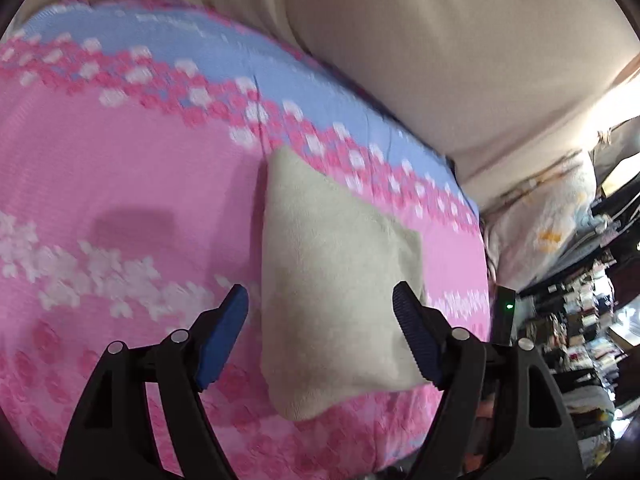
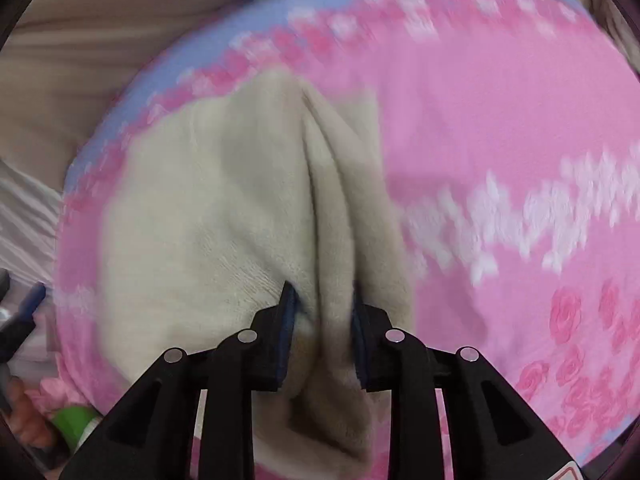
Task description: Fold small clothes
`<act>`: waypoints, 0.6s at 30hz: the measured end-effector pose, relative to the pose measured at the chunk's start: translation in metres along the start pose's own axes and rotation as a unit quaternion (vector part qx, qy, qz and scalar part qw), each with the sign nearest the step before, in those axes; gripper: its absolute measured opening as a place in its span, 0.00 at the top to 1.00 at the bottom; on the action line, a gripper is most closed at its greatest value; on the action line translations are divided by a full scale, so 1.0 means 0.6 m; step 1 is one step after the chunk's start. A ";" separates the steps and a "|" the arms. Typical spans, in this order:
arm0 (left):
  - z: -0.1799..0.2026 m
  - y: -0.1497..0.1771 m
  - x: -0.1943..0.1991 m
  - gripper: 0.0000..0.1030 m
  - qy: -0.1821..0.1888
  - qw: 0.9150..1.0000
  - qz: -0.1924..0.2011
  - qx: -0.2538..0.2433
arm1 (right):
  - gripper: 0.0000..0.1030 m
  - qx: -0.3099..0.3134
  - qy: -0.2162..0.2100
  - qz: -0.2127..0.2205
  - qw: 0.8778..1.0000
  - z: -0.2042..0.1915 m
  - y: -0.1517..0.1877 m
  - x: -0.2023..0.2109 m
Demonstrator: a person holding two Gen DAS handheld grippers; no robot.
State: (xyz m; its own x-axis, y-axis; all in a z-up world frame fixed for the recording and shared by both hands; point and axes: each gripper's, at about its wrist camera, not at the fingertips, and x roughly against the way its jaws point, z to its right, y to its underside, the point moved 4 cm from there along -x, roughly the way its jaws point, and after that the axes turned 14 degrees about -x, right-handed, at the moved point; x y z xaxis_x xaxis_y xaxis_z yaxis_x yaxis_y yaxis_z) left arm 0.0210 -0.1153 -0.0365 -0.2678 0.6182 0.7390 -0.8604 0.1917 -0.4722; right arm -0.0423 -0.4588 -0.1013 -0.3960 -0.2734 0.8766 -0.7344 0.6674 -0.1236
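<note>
Close up, the right gripper (image 2: 322,312) pinches a bunched fold of a cream fleece cloth (image 2: 208,216), pads pressed into it. The left gripper (image 1: 320,312) hangs spread wide above the same cloth, gripping nothing. Beneath lies a pink flowered blanket (image 1: 120,184).

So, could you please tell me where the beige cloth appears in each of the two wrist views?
Left wrist view: the beige cloth lies centre to lower centre, under the open left hand-held gripper.
Right wrist view: it fills the centre-left, a bunched fold pinched in the right hand-held gripper.
Shared landmark: the pink floral blanket beneath it.
</note>
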 end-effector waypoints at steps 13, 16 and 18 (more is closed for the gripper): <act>0.045 0.023 -0.073 0.26 0.014 0.998 -0.057 -0.003 | 0.84 -0.015 -0.037 0.004 0.999 -0.015 0.012 0.041; 0.054 0.022 -0.070 0.24 0.015 0.999 -0.047 -0.018 | 0.86 -0.032 -0.006 0.015 0.999 0.040 0.009 0.049; 0.050 0.024 -0.079 0.23 0.016 0.998 -0.053 -0.014 | 0.76 -0.038 -0.023 -0.009 0.999 0.057 0.014 0.030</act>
State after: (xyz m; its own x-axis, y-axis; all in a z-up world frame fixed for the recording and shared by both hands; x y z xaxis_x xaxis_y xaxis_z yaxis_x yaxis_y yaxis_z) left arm 0.0081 -0.1649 -0.0641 -0.1615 0.6179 0.7695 -0.8703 0.2785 -0.4063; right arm -0.0745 -0.4818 -0.1028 -0.4091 -0.3156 0.8562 -0.6981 0.7125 -0.0709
